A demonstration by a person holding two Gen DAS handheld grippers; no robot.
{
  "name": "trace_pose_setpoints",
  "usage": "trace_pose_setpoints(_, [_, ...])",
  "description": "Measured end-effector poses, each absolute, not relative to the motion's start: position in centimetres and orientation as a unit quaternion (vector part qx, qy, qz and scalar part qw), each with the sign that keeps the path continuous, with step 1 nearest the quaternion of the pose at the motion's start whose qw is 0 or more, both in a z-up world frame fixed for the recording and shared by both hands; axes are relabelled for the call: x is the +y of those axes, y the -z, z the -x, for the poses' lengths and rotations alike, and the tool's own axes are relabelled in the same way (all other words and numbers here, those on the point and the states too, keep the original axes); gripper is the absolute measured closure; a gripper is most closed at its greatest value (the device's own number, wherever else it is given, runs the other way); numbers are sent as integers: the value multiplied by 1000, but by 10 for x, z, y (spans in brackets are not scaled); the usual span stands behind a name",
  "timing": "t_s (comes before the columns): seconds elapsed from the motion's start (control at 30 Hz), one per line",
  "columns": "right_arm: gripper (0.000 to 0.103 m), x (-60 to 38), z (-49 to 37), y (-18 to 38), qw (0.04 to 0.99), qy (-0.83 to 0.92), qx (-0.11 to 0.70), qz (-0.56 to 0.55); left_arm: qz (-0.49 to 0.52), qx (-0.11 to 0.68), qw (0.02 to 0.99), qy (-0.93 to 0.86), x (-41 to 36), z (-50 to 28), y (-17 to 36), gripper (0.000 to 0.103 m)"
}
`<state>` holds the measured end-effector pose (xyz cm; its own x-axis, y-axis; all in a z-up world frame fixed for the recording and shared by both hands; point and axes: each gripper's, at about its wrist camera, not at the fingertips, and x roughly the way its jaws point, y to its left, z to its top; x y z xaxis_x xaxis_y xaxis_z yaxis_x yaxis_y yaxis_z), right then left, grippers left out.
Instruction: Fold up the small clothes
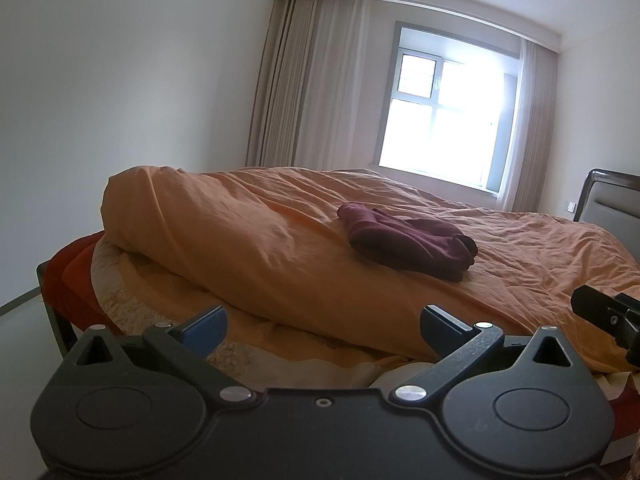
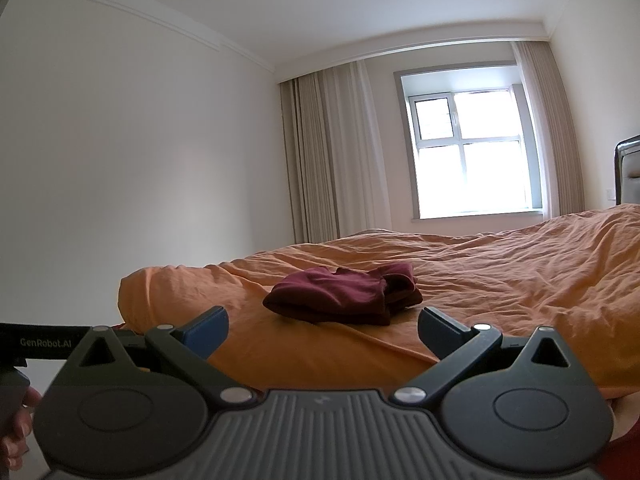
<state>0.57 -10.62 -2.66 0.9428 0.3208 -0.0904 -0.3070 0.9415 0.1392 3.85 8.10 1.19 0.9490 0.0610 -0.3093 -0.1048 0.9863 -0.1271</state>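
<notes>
1. My left gripper (image 1: 322,326) hangs at the near edge of the bed (image 1: 72,312), its blue-padded fingers (image 1: 206,330) spread wide with nothing between them.
2. My right gripper (image 2: 322,328) is likewise released, fingers (image 2: 208,332) parted and bare, poised low over the orange duvet (image 2: 500,280).
3. The maroon garment (image 1: 408,240) lies folded into a compact bundle on top of the duvet (image 1: 260,248), ahead of both grippers and touching neither.
4. From my left wrist view the bundle's long axis runs from upper left to lower right; a rounded end points toward the humped near-left corner of the duvet, and the layered open edges face right, toward the headboard (image 1: 608,196).
5. From my right wrist view the garment (image 2: 344,294) sits just beyond the gap between my fingers, long axis nearly crosswise to me, smooth fold on the left, stacked edges on the right.
6. The duvet is rumpled, bulging up at its near-left corner.
7. Beyond the bed a bright window (image 2: 468,156) sits between pale curtains (image 2: 324,152).
8. My left hand (image 2: 16,428) shows at the lower left edge of the right wrist view, below the black body of the left gripper printed with "GenRobot.AI".
</notes>
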Motion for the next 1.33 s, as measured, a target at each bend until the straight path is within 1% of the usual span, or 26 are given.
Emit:
trace_pose_setpoints(0.67, [0,-104,-4,27,983,-163,59,-62,76,161,983,-40,78,-36,-9,1])
trace_pose_setpoints(0.83, [0,-104,-4,27,983,-163,59,-62,91,179,978,-50,77,-38,-6,1])
trace_pose_setpoints(0.97, [0,-104,-4,28,983,-164,60,-63,74,178,980,-58,74,-38,-5,1])
trace_pose_setpoints(1.33, [0,-104,-3,29,982,-166,62,-64,75,178,980,-51,75,-36,-6,1])
